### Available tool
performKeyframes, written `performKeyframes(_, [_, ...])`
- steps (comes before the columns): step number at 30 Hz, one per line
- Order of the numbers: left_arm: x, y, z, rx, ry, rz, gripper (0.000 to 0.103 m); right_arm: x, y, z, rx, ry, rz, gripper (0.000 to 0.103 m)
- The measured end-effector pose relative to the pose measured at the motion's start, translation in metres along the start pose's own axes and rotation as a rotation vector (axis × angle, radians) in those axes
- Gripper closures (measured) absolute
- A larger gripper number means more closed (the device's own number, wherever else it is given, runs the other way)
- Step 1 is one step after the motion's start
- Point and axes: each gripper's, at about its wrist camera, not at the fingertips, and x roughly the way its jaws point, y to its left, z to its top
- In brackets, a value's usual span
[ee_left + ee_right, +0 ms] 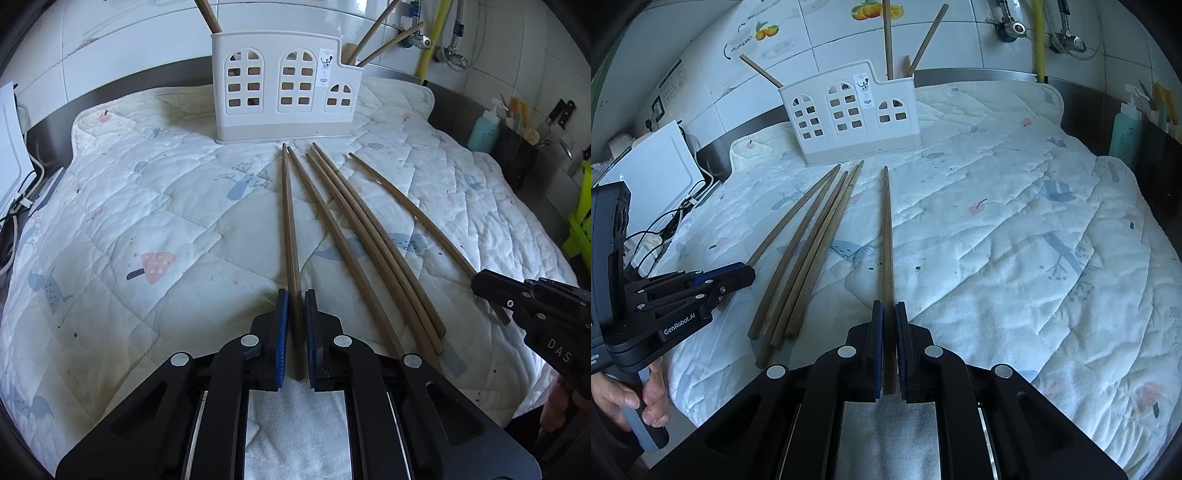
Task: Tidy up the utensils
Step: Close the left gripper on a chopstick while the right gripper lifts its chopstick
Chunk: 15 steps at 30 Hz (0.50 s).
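My left gripper [295, 295] is shut on one brown wooden chopstick [288, 221] that points toward the white house-shaped utensil holder [288, 122]. Beside it, several loose chopsticks [369, 236] lie fanned on the quilted mat. My right gripper [889, 306] is shut on another chopstick [886, 240], aimed at the holder [849, 147]. In the left wrist view the right gripper [480, 284] clamps the curved rightmost stick. In the right wrist view the left gripper [746, 271] clamps the leftmost one. A few chopsticks [887, 37] stand in the holder.
A white quilted mat [166, 221] covers the counter. A teal bottle [484, 129], a black caddy [517, 155] and a green object [580, 221] stand on the right. On the left are a white board [653, 166] and cables [661, 229]. A hand [628, 398] grips the left handle.
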Motion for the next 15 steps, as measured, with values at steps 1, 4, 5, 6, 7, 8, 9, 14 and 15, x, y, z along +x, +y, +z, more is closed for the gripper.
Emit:
performKeyframes(1, [-0.001,0.003,0.002,-0.006,0.007,-0.013,0.096,-0.002,0.001,0.001,-0.006,-0.002,-0.002,0.096])
performKeyframes(4, [-0.01,0.01,0.005,-0.014,-0.003,-0.042,0.097,-0.016,0.006,0.008,-0.034,-0.039,-0.021,0.096])
performKeyframes(5, [-0.015,0.011,0.008,-0.006,-0.012,-0.041,0.097,-0.022,0.007,0.012,-0.046,-0.055,-0.027,0.096])
performKeyframes(6, [-0.02,0.013,0.01,-0.001,-0.021,-0.047,0.098,-0.027,0.009,0.016,-0.059,-0.068,-0.033,0.096])
performKeyframes(7, [-0.025,0.014,0.013,0.004,-0.029,-0.052,0.098,-0.031,0.01,0.019,-0.071,-0.08,-0.038,0.096])
performKeyframes(8, [-0.03,0.015,0.015,0.008,-0.039,-0.053,0.098,-0.038,0.012,0.024,-0.087,-0.1,-0.045,0.096])
performKeyframes(9, [-0.035,0.017,0.019,0.013,-0.051,-0.051,0.098,-0.044,0.014,0.029,-0.099,-0.119,-0.049,0.096])
performKeyframes(14, [-0.059,0.025,0.044,0.026,-0.124,-0.055,0.098,-0.073,0.02,0.061,-0.145,-0.217,-0.049,0.096])
performKeyframes(15, [-0.063,0.027,0.05,0.022,-0.135,-0.06,0.098,-0.077,0.02,0.067,-0.149,-0.231,-0.047,0.096])
